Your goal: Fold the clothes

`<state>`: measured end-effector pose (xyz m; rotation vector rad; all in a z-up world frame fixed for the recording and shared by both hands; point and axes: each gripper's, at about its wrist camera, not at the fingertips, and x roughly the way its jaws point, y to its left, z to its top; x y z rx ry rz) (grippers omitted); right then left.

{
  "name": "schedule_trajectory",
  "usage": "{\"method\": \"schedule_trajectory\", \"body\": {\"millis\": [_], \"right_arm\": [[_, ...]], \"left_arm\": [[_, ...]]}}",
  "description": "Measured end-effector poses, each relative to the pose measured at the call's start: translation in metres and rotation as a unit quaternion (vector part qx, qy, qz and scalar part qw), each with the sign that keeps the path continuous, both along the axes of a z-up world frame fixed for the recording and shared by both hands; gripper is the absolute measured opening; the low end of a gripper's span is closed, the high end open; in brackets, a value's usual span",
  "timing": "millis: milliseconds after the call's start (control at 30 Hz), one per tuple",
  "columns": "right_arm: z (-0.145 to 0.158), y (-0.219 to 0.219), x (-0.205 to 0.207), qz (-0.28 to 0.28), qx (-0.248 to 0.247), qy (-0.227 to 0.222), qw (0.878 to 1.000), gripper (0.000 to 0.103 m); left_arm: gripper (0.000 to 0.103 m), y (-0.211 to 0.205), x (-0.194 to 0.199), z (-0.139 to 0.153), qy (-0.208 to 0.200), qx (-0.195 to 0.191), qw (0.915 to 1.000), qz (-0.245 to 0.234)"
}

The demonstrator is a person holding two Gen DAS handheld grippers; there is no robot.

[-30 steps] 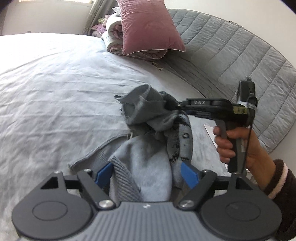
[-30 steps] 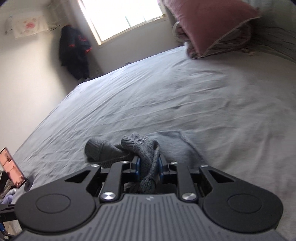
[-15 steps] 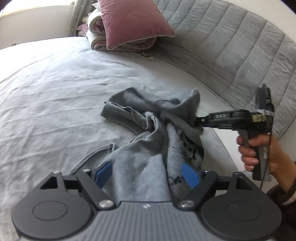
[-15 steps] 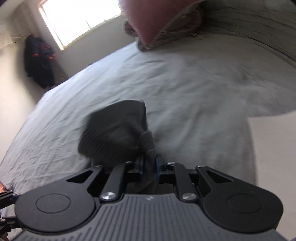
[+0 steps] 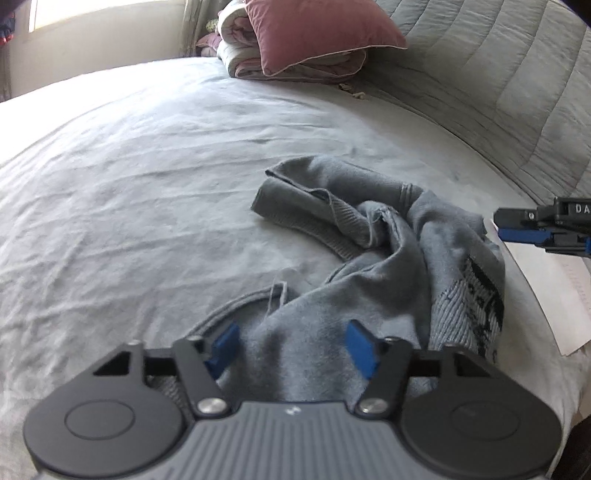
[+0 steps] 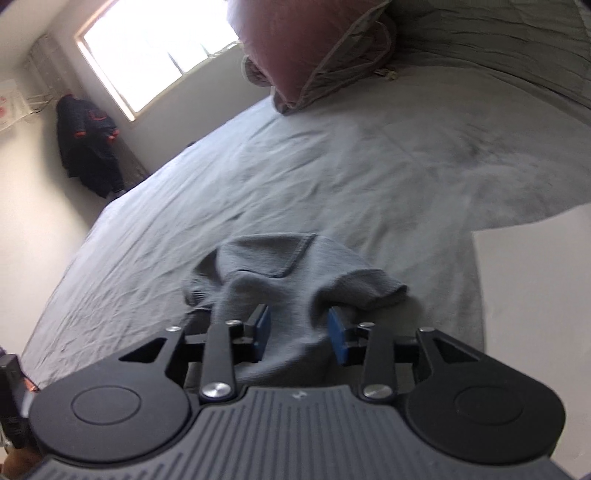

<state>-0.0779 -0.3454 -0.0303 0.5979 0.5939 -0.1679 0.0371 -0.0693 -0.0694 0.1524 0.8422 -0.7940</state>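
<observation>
A grey sweater [image 5: 373, 236] with a dark print lies crumpled on the pale bed sheet [image 5: 129, 184]. Low over its near end is my left gripper [image 5: 293, 345]. Its jaws are closing with a fold of cloth between the blue pads [image 5: 226, 345], which do not press on it. My right gripper [image 5: 498, 223] shows at the right edge of the left wrist view, just off the sweater's far side. In the right wrist view the right gripper [image 6: 300, 328] has its jaws opening. Loose sweater [image 6: 280, 266] cloth lies between its pads.
A maroon pillow [image 5: 317, 33] rests on a folded quilt at the head of the bed, beside the grey quilted headboard [image 5: 498, 74]. A white paper [image 5: 569, 295] lies at the bed's right edge. A dark jacket [image 6: 88, 147] hangs near the window.
The right gripper has let go of the sweater and drawn back to the right. The lifted cloth has dropped onto the bed. The left gripper's jaws have narrowed around the near end.
</observation>
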Motion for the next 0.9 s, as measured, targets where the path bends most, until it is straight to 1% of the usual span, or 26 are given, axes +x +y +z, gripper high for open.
{"method": "schedule_trajectory", "body": {"millis": [33,67,100,133,200,333,533,633,733,767,800,833,900], "right_arm": [[0.001,0.003,0.003,0.005,0.001,-0.001,1.000,0.042],[0.003,0.006,0.006,0.010,0.002,-0.003,1.000,0.042],[0.004,0.009,0.009,0.015,0.004,-0.004,1.000,0.043],[0.005,0.013,0.013,0.020,0.005,-0.006,1.000,0.043],[0.006,0.020,0.021,0.029,0.007,-0.007,1.000,0.043],[0.005,0.039,0.039,0.050,0.007,-0.005,0.999,0.043],[0.002,0.064,0.064,0.071,-0.001,0.007,0.997,0.043],[-0.003,0.073,0.077,0.075,-0.004,0.026,0.997,0.043],[-0.008,0.083,0.085,0.075,-0.020,0.050,0.996,0.041],[-0.008,0.086,0.086,0.073,-0.030,0.055,0.995,0.037],[-0.009,0.089,0.088,0.070,-0.040,0.061,0.995,0.021],[-0.010,0.091,0.089,0.067,-0.048,0.065,0.994,0.011],[-0.011,0.096,0.089,0.059,-0.053,0.063,0.995,0.009]], "left_arm": [[0.047,0.001,-0.001,0.000,0.002,-0.004,1.0000,0.000],[0.040,0.002,-0.002,0.000,0.003,-0.008,1.0000,0.000],[0.028,0.003,-0.003,0.000,0.001,-0.010,0.9999,0.002],[0.019,0.005,-0.004,0.001,0.001,-0.012,0.9999,0.004],[0.013,0.008,-0.005,0.002,0.005,-0.023,0.9997,0.003],[0.010,0.013,-0.011,0.008,0.002,-0.041,0.9992,-0.001],[0.010,0.024,-0.028,0.027,-0.009,-0.079,0.9967,-0.020],[0.010,0.030,-0.037,0.031,-0.009,-0.090,0.9955,-0.028],[0.009,0.035,-0.044,0.033,-0.010,-0.096,0.9948,-0.032],[0.009,0.036,-0.046,0.034,-0.013,-0.096,0.9947,-0.033],[0.009,0.037,-0.047,0.035,-0.017,-0.096,0.9946,-0.034],[0.009,0.038,-0.047,0.036,-0.020,-0.097,0.9945,-0.032],[0.009,0.043,-0.045,0.037,-0.021,-0.100,0.9945,-0.026]]}}
